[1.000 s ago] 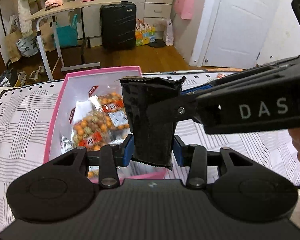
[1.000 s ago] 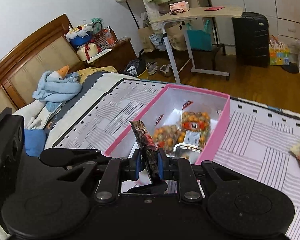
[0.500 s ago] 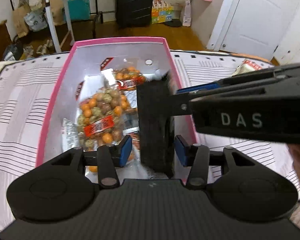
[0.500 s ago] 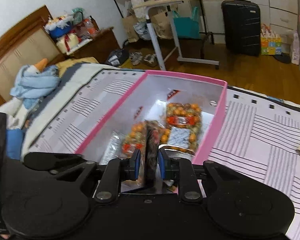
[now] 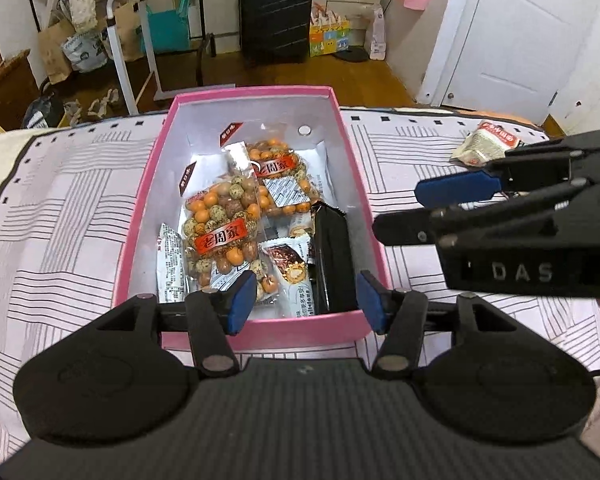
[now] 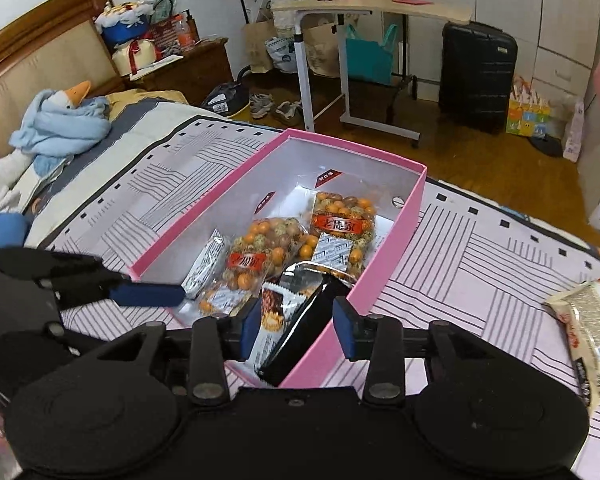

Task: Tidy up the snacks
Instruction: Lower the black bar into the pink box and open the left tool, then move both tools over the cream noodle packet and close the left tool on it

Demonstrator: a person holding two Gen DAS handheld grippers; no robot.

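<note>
The left gripper [image 5: 302, 296] hangs over the near end of the pink box [image 5: 256, 322] on the bed [image 5: 60, 216]. Its jaws are spreading apart and pinch nothing. Left of the left jaw lies a small white pack [image 5: 171, 264]. Past that jaw are two clear bags of orange and speckled nuts [image 5: 222, 232]. Between the jaws lies a white bar with a brown picture [image 5: 294, 276], and the black snack pack [image 5: 332, 256] stands on its edge against the right wall of the box, just inside the right jaw.

The right gripper [image 6: 296, 324] is over the same corner. Its jaws are opening too, and the black pack [image 6: 300, 332] sits between them, touched by neither. One more snack pack [image 6: 592, 320] lies on the bed, well to the right of its jaws.

What could go wrong: the black pack leans and might tip over onto the bar. The two grippers are close together, so they could bump as they pull back. A jaw could also catch the box wall and drag the box.

Writing: "DAS" in white on the side of the right gripper. The nut bags have red labels with Chinese words I cannot make out for sure.
</note>
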